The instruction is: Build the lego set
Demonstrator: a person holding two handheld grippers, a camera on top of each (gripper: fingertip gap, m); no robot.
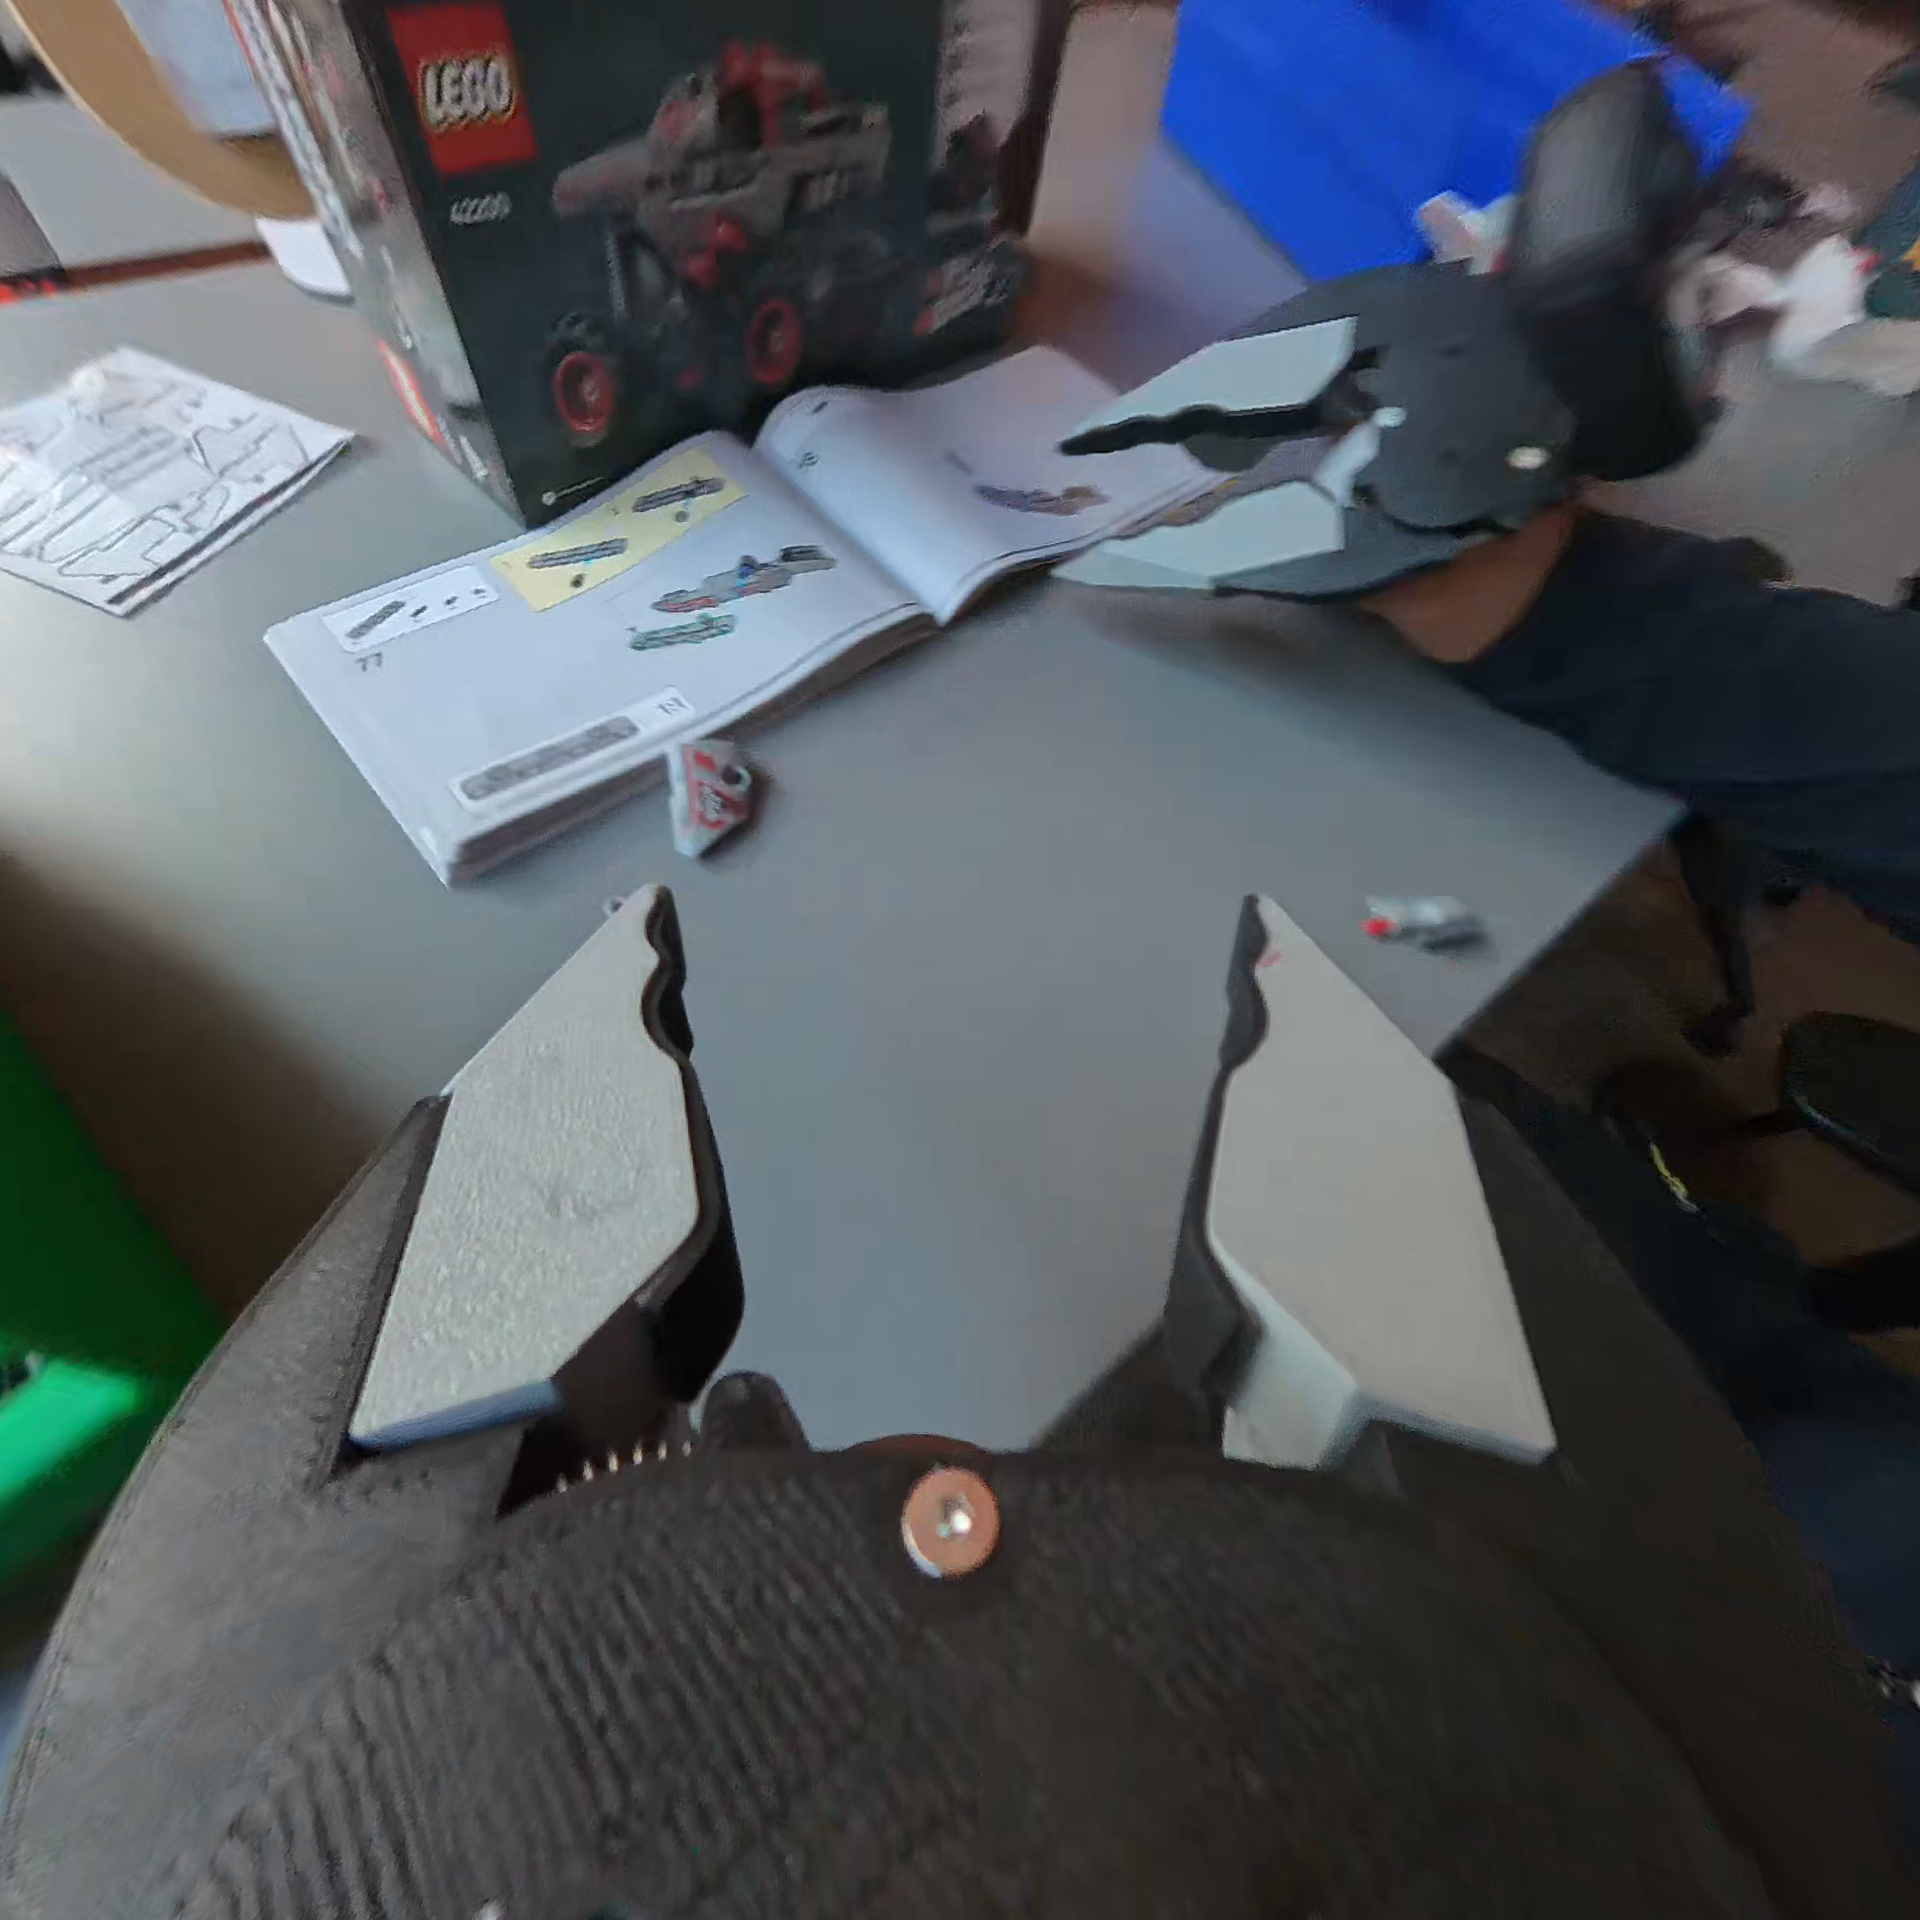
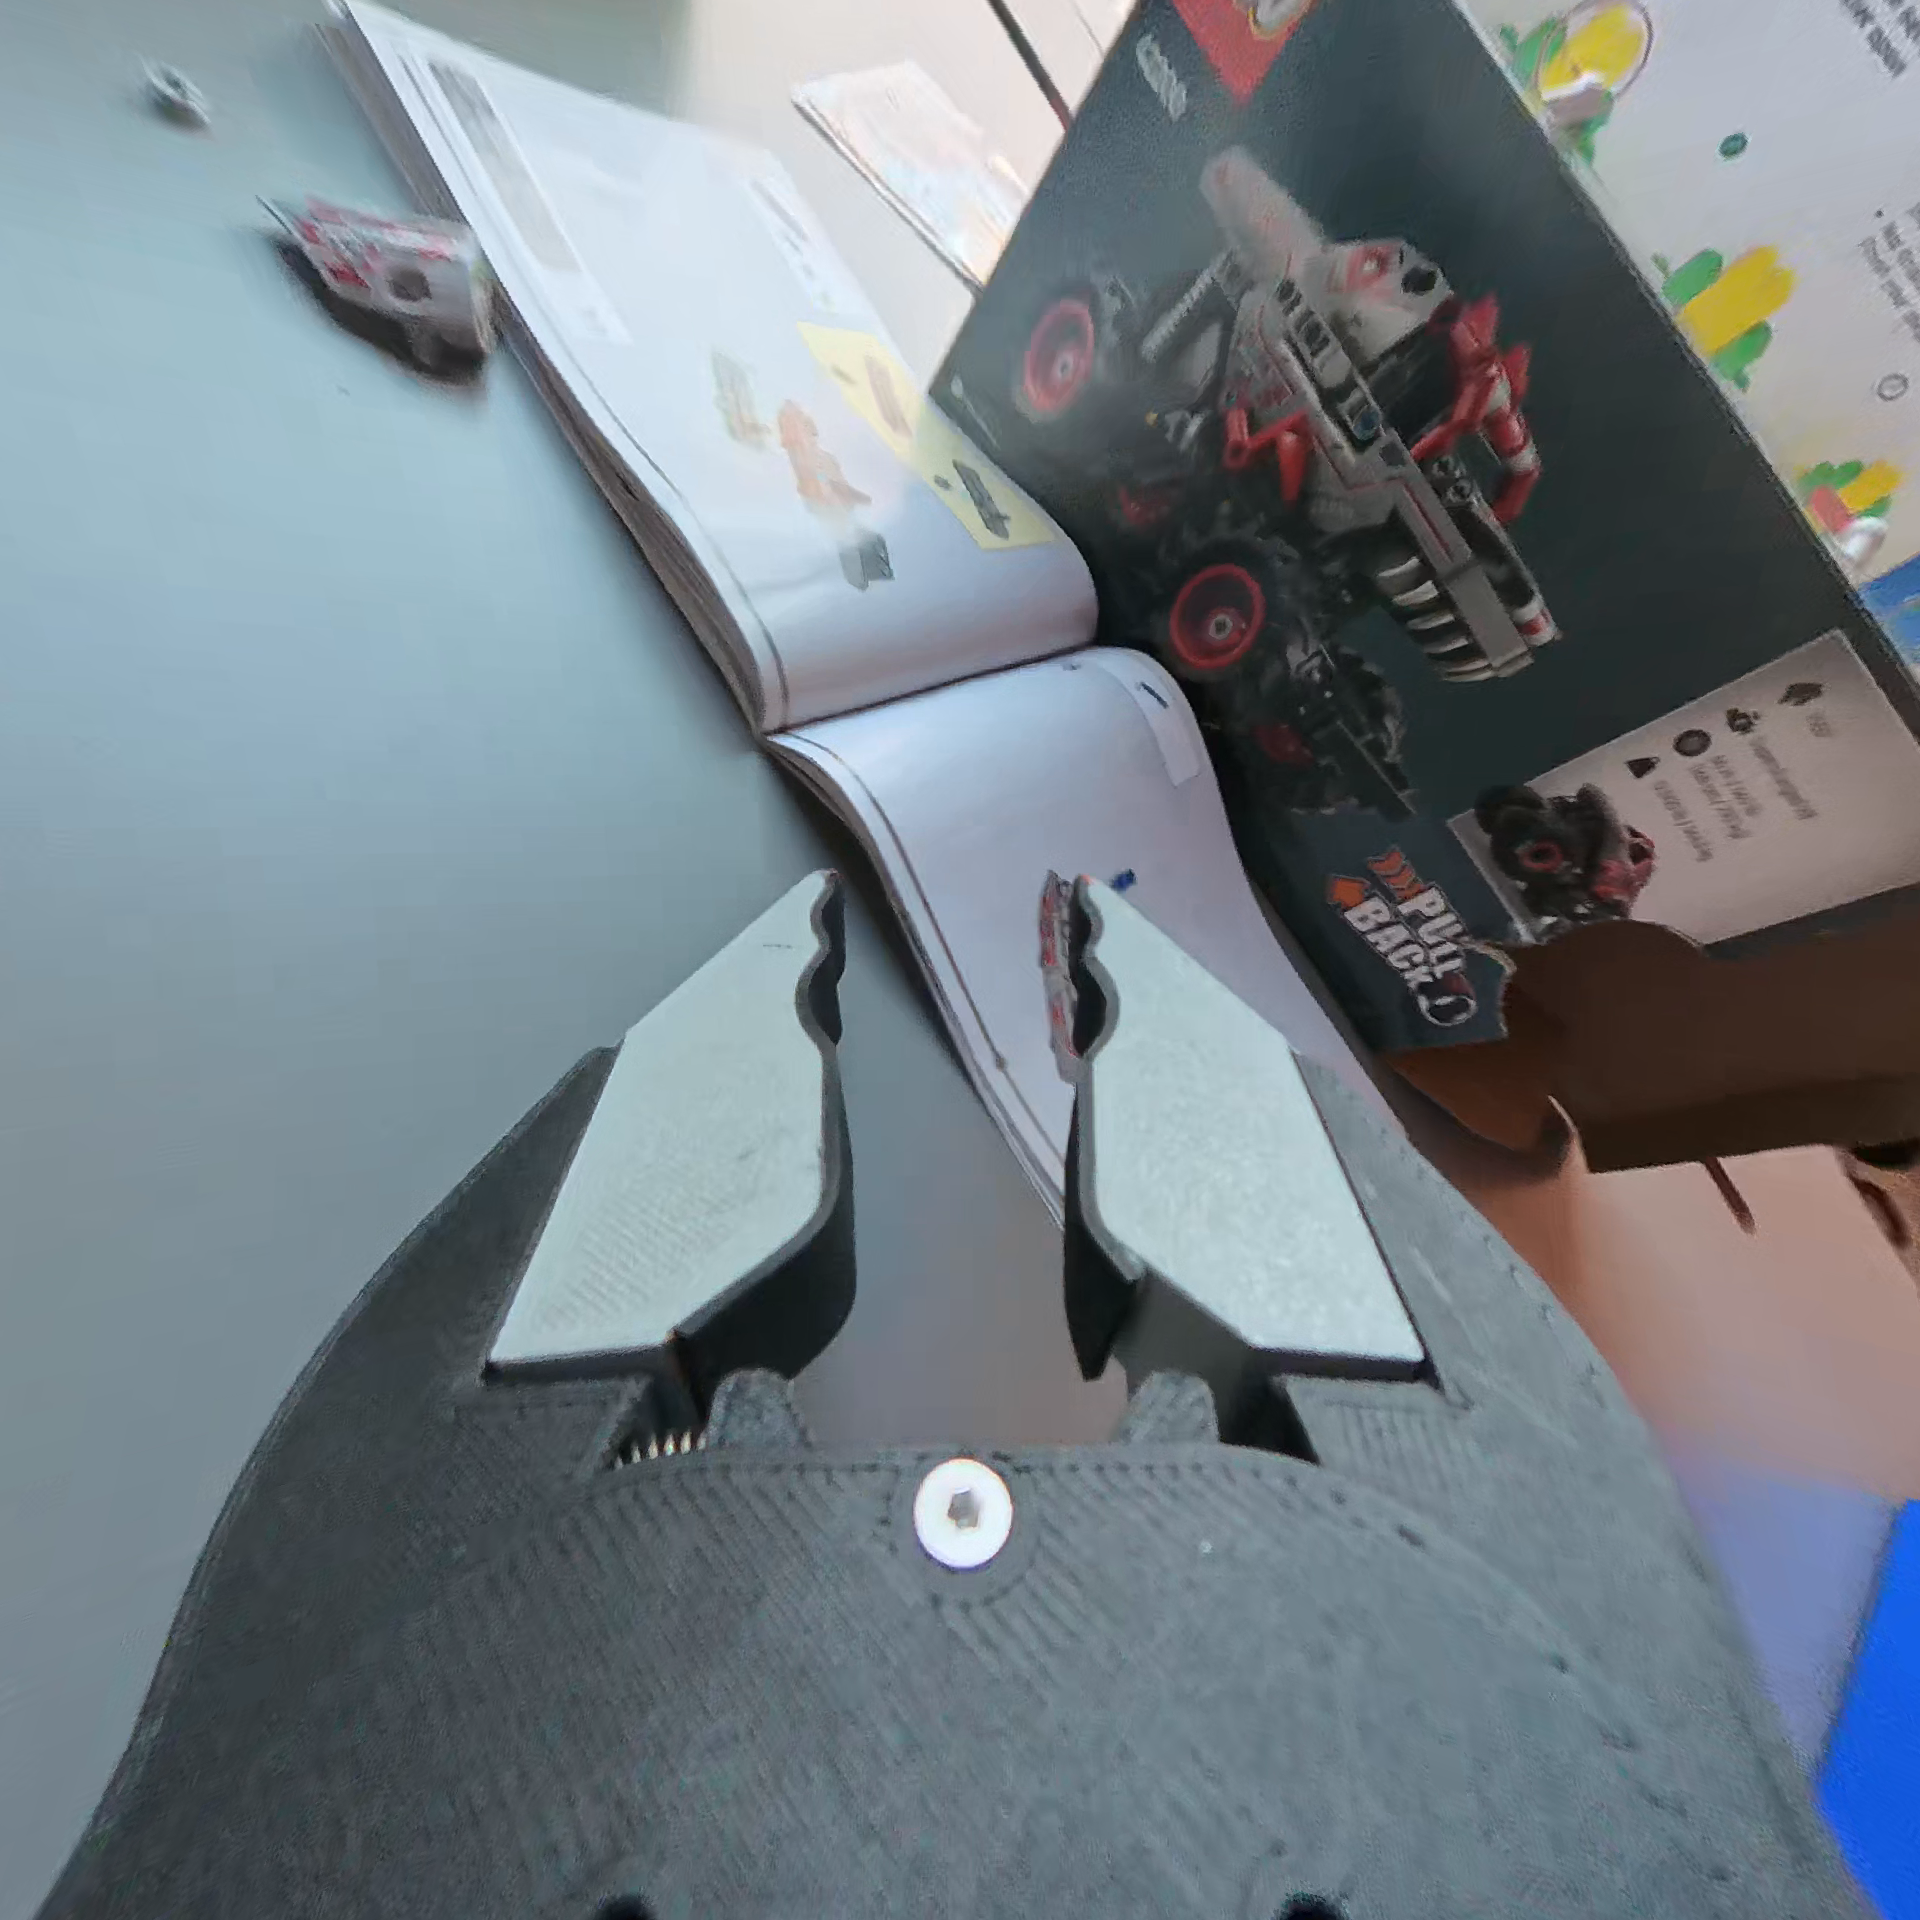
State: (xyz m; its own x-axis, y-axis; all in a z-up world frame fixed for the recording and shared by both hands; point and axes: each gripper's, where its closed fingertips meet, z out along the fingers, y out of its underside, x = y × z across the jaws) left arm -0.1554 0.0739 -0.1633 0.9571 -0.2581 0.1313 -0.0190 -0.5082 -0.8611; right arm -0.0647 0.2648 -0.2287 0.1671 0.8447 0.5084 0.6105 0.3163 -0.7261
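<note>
Over the grey table (image 1: 935, 1039) my left claw (image 1: 956, 925) hangs spread and empty — my right claw (image 2: 956, 914), also spread, has a grey-red piece (image 2: 1058, 971) against one finger — booklet (image 1: 623, 644) at twelve o'clock.

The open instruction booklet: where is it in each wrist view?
Left wrist view: instruction booklet lies centre-left, just before the set box.
Right wrist view: booklet runs diagonally through the upper middle, left of the box.
Shared landmark: the box.
</note>
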